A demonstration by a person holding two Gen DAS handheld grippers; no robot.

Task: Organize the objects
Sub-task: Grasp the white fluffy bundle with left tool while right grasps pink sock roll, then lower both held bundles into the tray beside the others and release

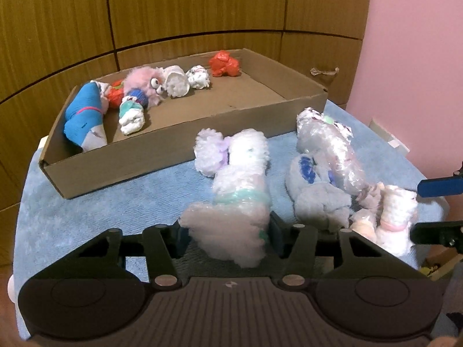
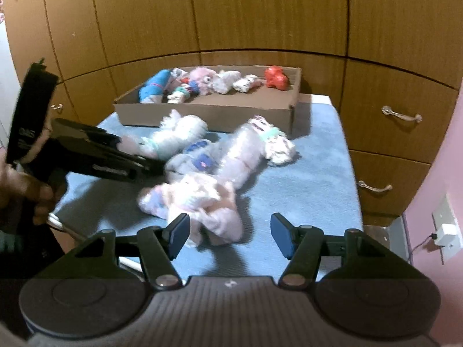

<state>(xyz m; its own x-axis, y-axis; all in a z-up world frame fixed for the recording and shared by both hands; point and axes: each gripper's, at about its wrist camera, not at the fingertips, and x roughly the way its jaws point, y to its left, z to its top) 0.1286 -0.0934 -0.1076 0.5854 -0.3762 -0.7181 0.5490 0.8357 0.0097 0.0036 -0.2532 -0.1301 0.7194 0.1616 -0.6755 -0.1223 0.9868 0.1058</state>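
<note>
fluffy white bundle (image 1: 231,225): pinched in my left gripper (image 1: 227,235). lift clear before carrying to cardboard box (image 1: 185,147). right gripper (image 2: 230,235): spread, empty.

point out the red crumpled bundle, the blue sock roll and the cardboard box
red crumpled bundle (image 1: 224,64), left wrist view, on its middle
blue sock roll (image 1: 82,112), left wrist view, on its blue midsection
cardboard box (image 1: 139,170), left wrist view, on its near outer wall

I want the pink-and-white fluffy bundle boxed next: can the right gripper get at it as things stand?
Probably yes. The right gripper is open, and the pink-and-white fluffy bundle lies just ahead of its fingers on the blue towel; nothing lies between. The left gripper is busy with another bundle beside it.
</note>
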